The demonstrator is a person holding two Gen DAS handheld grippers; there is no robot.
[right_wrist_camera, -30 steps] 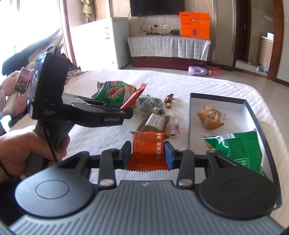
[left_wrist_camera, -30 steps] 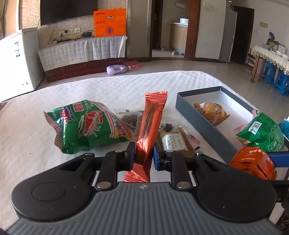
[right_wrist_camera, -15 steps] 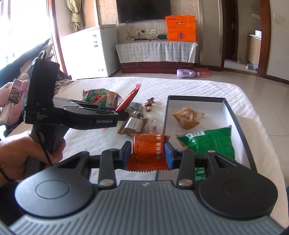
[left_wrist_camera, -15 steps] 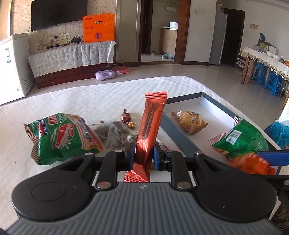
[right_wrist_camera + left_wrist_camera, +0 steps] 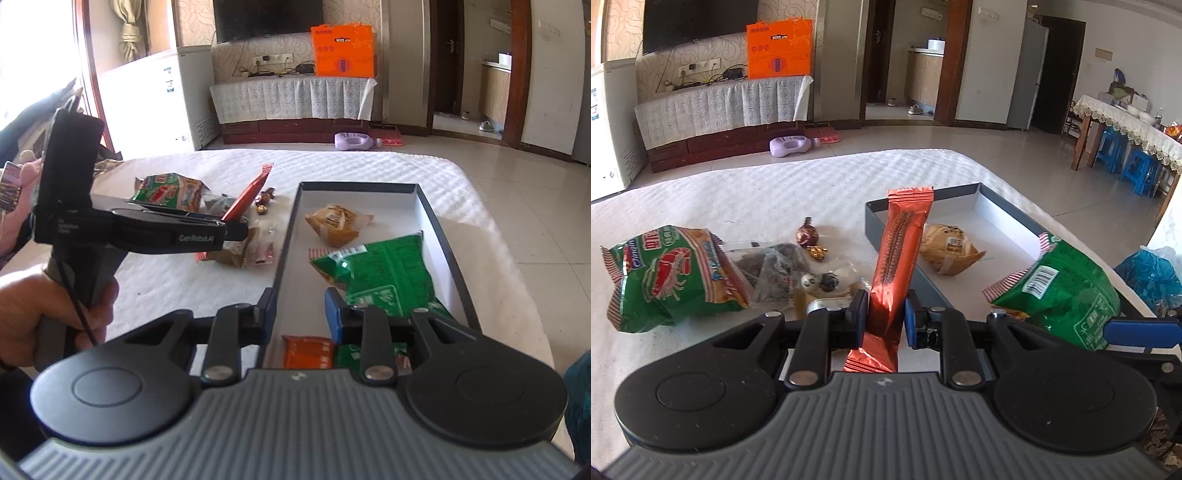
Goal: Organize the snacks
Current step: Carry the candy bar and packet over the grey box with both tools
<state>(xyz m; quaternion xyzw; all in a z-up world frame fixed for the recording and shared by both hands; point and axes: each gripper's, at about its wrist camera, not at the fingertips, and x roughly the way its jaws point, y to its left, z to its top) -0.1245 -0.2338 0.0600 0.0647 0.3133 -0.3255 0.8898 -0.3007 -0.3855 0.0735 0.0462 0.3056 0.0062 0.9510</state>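
Note:
My left gripper [image 5: 885,310] is shut on a long red-orange stick packet [image 5: 901,251], which stands upright just left of the grey box [image 5: 871,221]. From the right wrist, the left gripper [image 5: 236,229] shows side-on with the stick packet [image 5: 247,195]. My right gripper [image 5: 300,306] hangs over the near end of the box [image 5: 439,229]; its jaws are closing with nothing between them. A flat orange packet [image 5: 308,352] lies in the box under it. A green bag [image 5: 388,273] and a yellow-brown wrapped pastry [image 5: 336,225] also lie inside.
Loose on the white quilted cover left of the box: a green shrimp-print bag [image 5: 672,273], a clear packet of dark snacks [image 5: 775,266], small wrapped candies [image 5: 807,236]. A blue plastic bag [image 5: 1148,273] sits off the right edge. A hand [image 5: 55,314] holds the left gripper.
The right gripper has let go of the orange packet, which now lies in the box below its jaws. Both grippers have moved right, towards the box; the left still holds the stick packet.

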